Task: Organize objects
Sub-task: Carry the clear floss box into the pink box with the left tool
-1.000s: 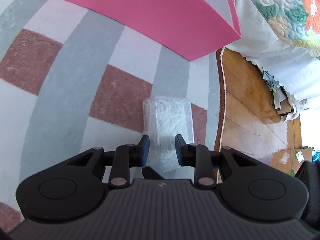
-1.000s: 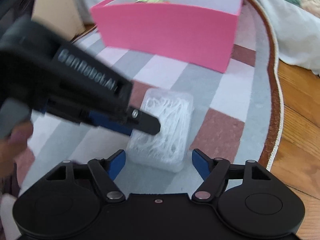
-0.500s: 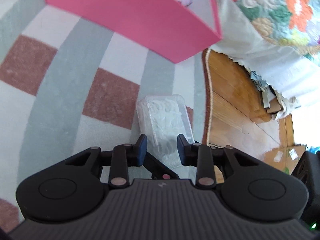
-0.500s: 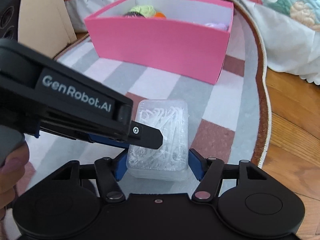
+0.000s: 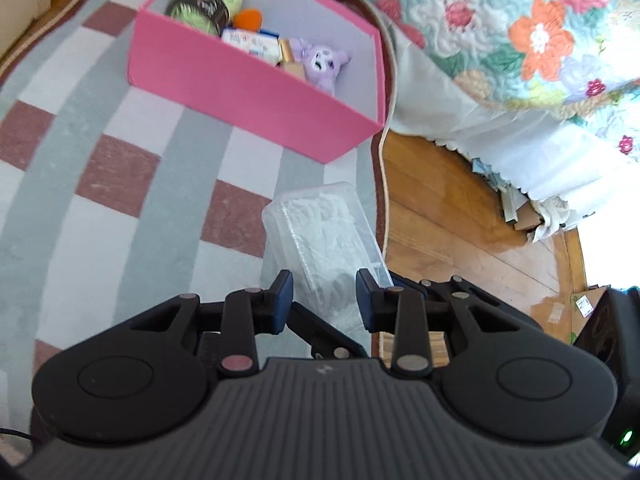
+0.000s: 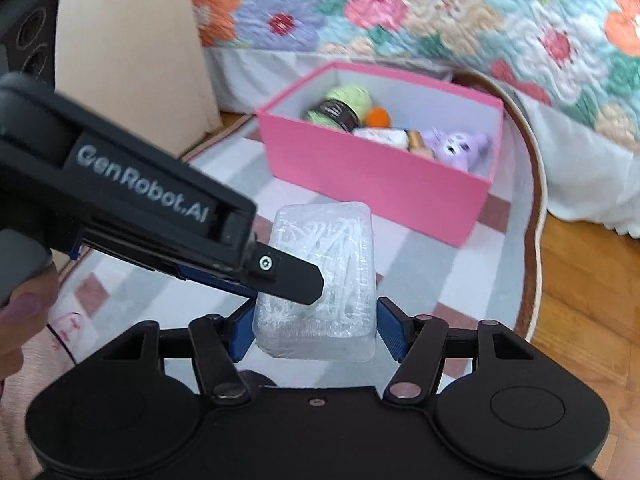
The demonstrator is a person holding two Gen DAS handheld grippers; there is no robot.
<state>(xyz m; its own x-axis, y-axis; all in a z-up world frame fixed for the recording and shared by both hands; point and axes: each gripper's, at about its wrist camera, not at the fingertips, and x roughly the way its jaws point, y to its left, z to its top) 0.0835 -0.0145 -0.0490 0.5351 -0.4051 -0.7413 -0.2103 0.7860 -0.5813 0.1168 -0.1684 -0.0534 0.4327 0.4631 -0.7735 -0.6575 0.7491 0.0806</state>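
Pinching the clear rectangular plastic box of white clips (image 6: 320, 280) at lower centre, the right claw (image 6: 316, 330) carries it above the rug. The left claw (image 5: 324, 298) hovers spread. The slick box could slip before reaching the pink cardboard bin (image 6: 360, 168).

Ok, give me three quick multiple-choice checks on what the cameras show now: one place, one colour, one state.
1. Where is the purple plush?
A. inside the storage box
B. on the quilt
C. on the wooden floor

2. What colour is the storage box outside?
A. blue
B. green
C. pink

3. What is the state of the clear case of white clips?
A. lying loose on the rug
B. clamped between the right gripper's fingers
C. already in the storage box

Answers:
1 A, the plush sits against the box's inner wall.
2 C, its outer walls are pink.
3 B, blue pads press both sides of the case.
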